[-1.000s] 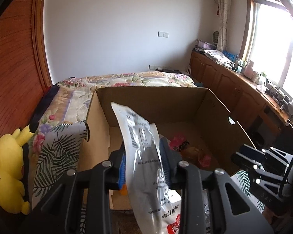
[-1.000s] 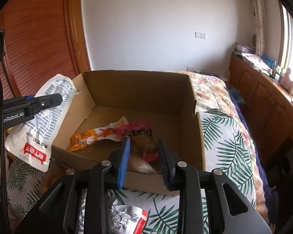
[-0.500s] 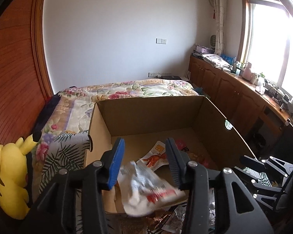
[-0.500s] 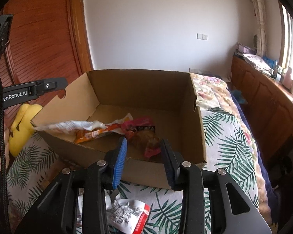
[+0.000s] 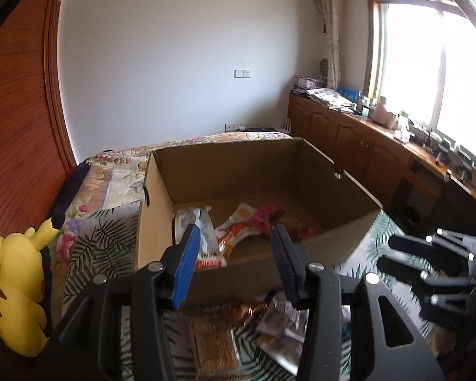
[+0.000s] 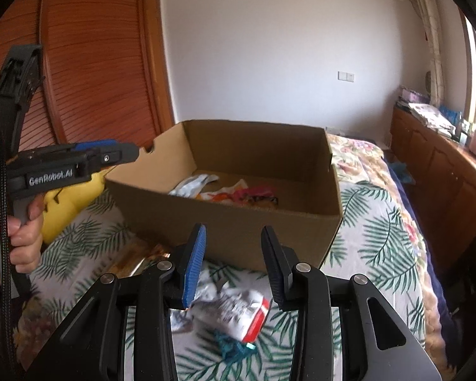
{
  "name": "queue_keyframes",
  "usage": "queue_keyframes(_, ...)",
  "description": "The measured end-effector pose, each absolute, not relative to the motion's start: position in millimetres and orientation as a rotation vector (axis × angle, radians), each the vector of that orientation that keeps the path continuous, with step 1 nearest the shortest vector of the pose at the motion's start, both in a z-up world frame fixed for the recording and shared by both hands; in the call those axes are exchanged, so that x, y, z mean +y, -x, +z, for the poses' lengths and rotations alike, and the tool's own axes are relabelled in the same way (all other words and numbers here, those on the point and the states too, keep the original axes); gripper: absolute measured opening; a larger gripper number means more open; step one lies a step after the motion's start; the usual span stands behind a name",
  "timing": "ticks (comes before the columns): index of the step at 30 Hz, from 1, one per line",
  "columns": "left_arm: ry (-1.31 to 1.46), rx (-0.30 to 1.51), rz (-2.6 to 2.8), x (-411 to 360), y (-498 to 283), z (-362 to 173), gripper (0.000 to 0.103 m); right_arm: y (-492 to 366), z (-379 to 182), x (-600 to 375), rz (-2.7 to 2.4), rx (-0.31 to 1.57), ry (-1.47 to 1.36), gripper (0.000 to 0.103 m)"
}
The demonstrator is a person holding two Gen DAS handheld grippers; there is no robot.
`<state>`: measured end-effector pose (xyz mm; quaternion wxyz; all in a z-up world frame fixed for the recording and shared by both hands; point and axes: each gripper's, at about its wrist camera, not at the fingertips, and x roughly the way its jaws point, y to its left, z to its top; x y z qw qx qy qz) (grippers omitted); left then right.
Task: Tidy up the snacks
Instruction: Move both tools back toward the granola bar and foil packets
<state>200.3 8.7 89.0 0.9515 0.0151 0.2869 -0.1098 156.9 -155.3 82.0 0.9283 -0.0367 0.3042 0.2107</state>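
Note:
An open cardboard box (image 5: 225, 158) stands on the bed. Inside lie a white pouch (image 5: 203, 231), an orange packet (image 5: 238, 231) and a pink packet (image 5: 268, 214). My left gripper (image 5: 234, 233) hangs in front of the box's near wall, its jaws opening with nothing between them. The right wrist view shows the same box (image 6: 254, 222) ahead. My right gripper (image 6: 234, 231) is open and holds nothing, above a white and red pouch (image 6: 234, 311) on the bedspread. More loose packets (image 5: 279, 327) lie in front of the box.
A yellow plush toy (image 5: 16, 289) sits at the bed's left edge by the wooden wardrobe (image 6: 89, 63). A teal wrapper (image 6: 234, 347) lies near the pouch. A person's hand (image 6: 19, 238) holds the left gripper (image 6: 123, 152). Cabinets (image 5: 349, 139) line the window wall.
The left gripper let go of the white pouch, which dropped into the box. Both grippers have drawn back from the box toward its near side, and their jaws stand wider.

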Motion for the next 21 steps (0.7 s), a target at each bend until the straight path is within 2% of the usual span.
queue_keyframes(9, -0.059, 0.610, -0.266, 7.4, -164.0, 55.4, 0.047, -136.3, 45.3, -156.4, 0.440, 0.682, 0.106, 0.036)
queue_keyframes(21, -0.030, 0.708, -0.224, 25.2, -161.7, -0.7, 0.047, -142.8, -9.5, -173.4, 0.427, 0.823, 0.141, 0.036)
